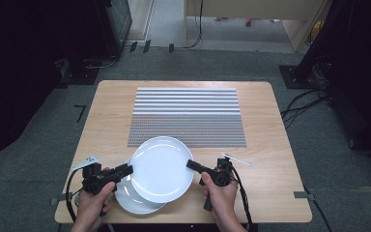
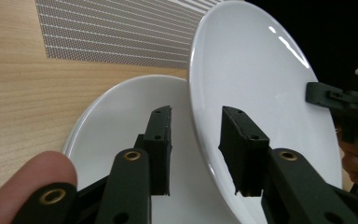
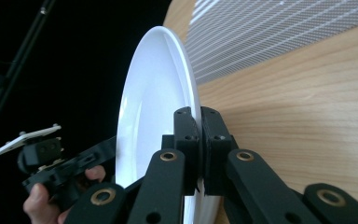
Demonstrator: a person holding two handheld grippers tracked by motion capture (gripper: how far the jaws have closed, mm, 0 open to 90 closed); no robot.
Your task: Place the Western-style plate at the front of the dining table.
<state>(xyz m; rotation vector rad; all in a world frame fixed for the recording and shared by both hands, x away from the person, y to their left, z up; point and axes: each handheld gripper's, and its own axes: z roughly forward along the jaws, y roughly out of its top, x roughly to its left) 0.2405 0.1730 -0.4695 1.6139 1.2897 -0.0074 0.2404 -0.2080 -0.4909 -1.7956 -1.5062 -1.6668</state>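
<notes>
Wooden table (image 1: 106,121), near edge: right gripper (image 3: 200,154) clamps the upper white round plate (image 1: 162,166); left gripper (image 2: 196,149), jaws apart, straddles its rim. Single-sided grip may let it slip onto the lower plate (image 1: 130,200).

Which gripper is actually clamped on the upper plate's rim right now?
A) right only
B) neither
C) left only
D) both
A: in the right gripper view the right gripper has its jaws pinched together on the rim of the upper plate, while in the left gripper view the left gripper has its jaws spread either side of that plate's edge with clear gaps, above the lower plate.
</notes>
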